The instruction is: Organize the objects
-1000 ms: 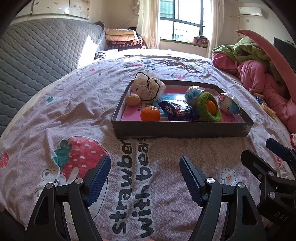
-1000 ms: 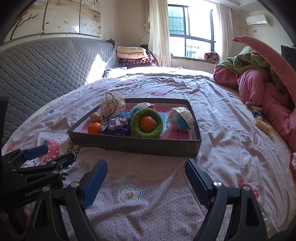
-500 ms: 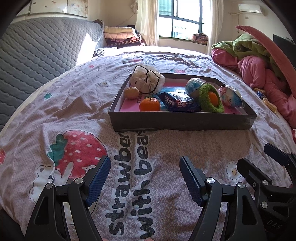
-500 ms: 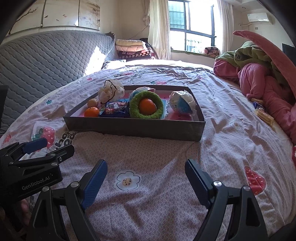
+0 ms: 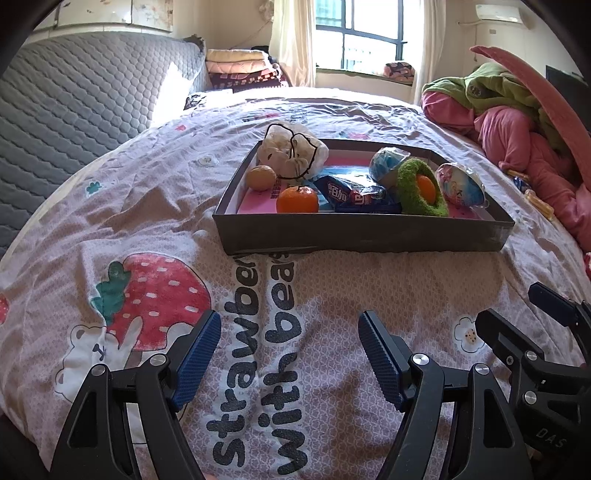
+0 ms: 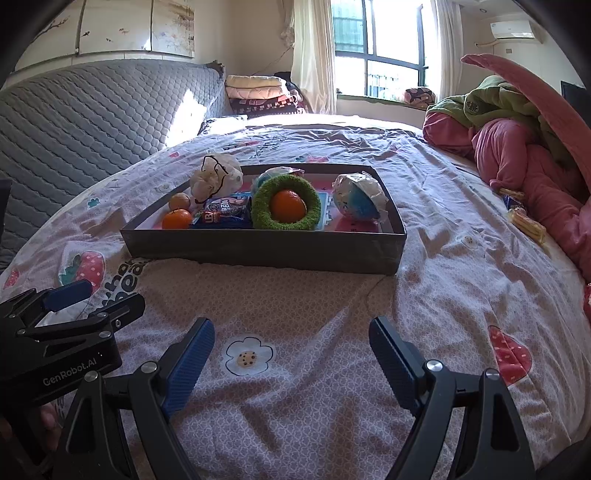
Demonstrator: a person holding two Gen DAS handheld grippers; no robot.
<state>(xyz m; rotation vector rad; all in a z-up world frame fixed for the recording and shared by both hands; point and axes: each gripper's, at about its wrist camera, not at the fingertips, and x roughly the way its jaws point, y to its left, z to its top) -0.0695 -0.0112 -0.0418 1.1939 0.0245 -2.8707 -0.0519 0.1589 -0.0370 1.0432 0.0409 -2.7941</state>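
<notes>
A dark shallow tray (image 5: 354,236) (image 6: 258,254) lies on the bed. It holds an orange (image 5: 297,199) (image 6: 176,218), a brown round fruit (image 5: 260,178), a white drawstring pouch (image 5: 291,155) (image 6: 216,177), a blue snack packet (image 5: 354,195) (image 6: 225,216), a green fuzzy ring (image 5: 421,188) (image 6: 286,206) around a second orange, and two wrapped balls (image 5: 460,186) (image 6: 360,201). My left gripper (image 5: 290,350) and right gripper (image 6: 291,358) are open and empty, low over the bedspread in front of the tray.
The bedspread (image 5: 258,332) has strawberry prints and lettering. A grey quilted headboard (image 5: 74,92) stands at the left. A pile of pink and green bedding (image 6: 517,140) lies at the right, with small snack packets (image 6: 524,221) beside it. A window (image 6: 376,26) is behind.
Both grippers have dropped lower and drawn a little nearer the tray; its near wall now hides more of the inside. Nothing in the tray has moved.
</notes>
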